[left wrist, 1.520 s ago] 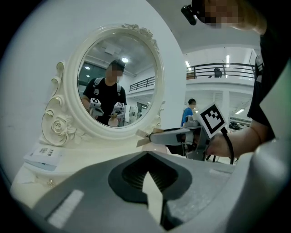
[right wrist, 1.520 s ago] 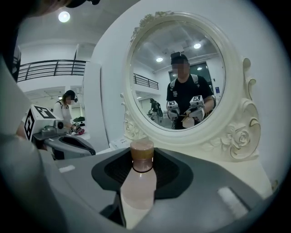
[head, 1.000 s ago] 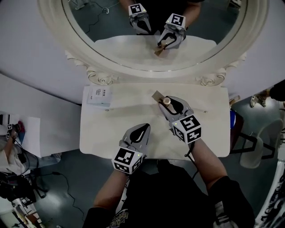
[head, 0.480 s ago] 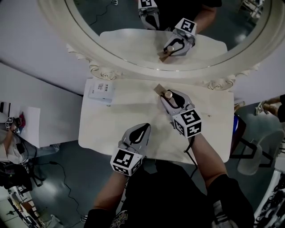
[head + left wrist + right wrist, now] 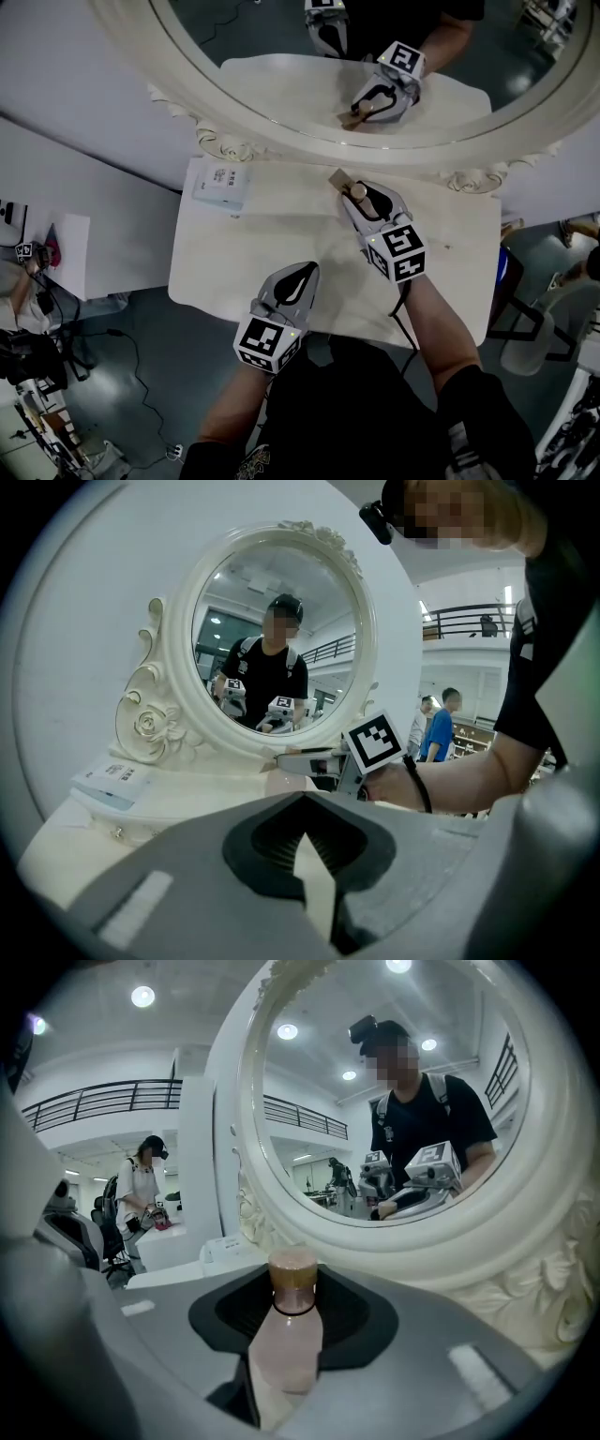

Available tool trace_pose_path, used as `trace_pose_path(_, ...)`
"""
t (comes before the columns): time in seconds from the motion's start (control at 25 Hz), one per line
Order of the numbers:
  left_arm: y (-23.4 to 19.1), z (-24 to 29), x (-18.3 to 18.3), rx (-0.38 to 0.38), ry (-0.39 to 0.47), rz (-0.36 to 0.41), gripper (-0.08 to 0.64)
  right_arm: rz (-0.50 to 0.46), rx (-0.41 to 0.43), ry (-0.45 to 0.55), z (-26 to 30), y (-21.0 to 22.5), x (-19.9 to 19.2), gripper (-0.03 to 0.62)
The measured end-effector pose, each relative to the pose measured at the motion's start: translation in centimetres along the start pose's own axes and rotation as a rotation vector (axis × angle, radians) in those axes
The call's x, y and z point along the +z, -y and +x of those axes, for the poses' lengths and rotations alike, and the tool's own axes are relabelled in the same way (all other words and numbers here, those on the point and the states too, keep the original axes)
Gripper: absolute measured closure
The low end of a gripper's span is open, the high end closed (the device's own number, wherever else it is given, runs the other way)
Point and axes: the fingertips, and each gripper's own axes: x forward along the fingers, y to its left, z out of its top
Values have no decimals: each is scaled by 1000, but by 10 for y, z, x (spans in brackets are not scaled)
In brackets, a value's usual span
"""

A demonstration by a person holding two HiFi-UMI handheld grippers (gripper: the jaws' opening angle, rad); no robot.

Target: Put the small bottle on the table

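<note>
The small bottle [image 5: 286,1335] is pale pink with a brown cap [image 5: 357,191]. My right gripper [image 5: 366,199] is shut on its body, cap pointing away from me, over the back middle of the white table [image 5: 272,234] close to the mirror. Whether the bottle touches the tabletop is hidden by the jaws. A small flat tan piece [image 5: 337,178] shows just beyond the cap. Near the front edge my left gripper [image 5: 305,269] is shut and holds nothing; in its own view the left gripper [image 5: 298,803] has its tips together.
A large oval mirror in an ornate white frame [image 5: 225,145] stands along the table's back edge. At the back left of the tabletop lies a white printed box [image 5: 222,185]. A chair [image 5: 548,314] stands beyond the right edge.
My right gripper has moved a little lower and sideways over the table, still shut on the bottle. The left gripper has stayed in place. The head view has shifted slightly.
</note>
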Motion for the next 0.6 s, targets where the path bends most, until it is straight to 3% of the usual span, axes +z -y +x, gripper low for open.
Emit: trace_pose_path(0.6, 4, -7, -2, 18, 8, -7, 560, -61, -19, 39, 8, -1, 0, 422)
